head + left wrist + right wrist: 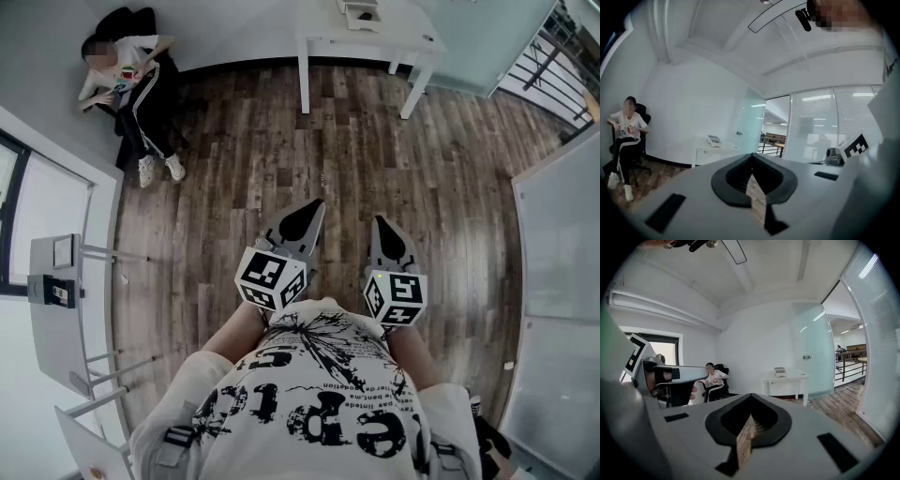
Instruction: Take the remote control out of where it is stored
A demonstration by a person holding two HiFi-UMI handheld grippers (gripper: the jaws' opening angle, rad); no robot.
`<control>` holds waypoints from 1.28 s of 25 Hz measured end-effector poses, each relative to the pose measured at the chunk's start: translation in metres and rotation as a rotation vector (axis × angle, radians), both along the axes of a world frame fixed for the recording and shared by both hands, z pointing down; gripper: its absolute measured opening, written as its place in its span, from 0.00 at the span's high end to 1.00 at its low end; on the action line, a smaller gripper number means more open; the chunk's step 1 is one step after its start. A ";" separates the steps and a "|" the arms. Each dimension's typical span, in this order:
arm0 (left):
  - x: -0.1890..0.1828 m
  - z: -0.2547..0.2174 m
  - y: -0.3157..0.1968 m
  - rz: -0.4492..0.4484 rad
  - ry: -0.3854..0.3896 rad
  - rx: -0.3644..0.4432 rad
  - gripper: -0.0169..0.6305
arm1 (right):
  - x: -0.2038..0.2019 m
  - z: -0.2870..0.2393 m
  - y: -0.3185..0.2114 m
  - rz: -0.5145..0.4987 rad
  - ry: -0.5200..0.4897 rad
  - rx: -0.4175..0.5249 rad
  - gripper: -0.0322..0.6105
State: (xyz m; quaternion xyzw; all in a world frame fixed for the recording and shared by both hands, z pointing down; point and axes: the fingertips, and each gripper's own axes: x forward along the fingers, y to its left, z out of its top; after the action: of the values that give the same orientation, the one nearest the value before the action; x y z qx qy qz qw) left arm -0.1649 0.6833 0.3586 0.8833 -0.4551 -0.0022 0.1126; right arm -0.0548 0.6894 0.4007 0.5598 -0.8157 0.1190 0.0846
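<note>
The left tongs (302, 220) and the right tongs (386, 230) were held low in front of the wearer's printed shirt (319, 394). They sat side by side without touching and pointed out across the wooden floor (441, 169), tipped only slightly downward. Each pair had its jaws pressed together at the tips and held nothing. Only floor showed through the hollow behind the tips.

The remote control was not visible in any view, and its storage place could not be identified. A small grey box (361, 11) sat on a white table (375, 42) against the far wall, well apart from both tongs. It was the likeliest place to look, though that was only a guess. With the remote out of sight, neither the way it pointed nor the line of its long axis could be told.

A seated person (131, 70) was in a chair by the wall, left of the table.

The main risk seemed to be reaching the storage place with the jaws closed, so they would bump or push the remote instead of taking hold. Gripping before its long axis was known could also catch it end to end, where it might twist free and drop to the floor.
</note>
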 end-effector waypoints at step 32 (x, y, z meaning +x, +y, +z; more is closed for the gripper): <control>0.032 0.023 -0.071 0.026 0.019 -0.033 0.96 | 0.040 0.024 -0.066 0.021 0.069 -0.044 0.95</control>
State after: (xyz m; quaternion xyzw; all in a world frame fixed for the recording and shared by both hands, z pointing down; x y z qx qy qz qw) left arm -0.1324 0.6123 0.3814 0.8871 -0.4424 -0.0018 0.1317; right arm -0.0144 0.6229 0.4251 0.5699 -0.8036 0.1185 0.1239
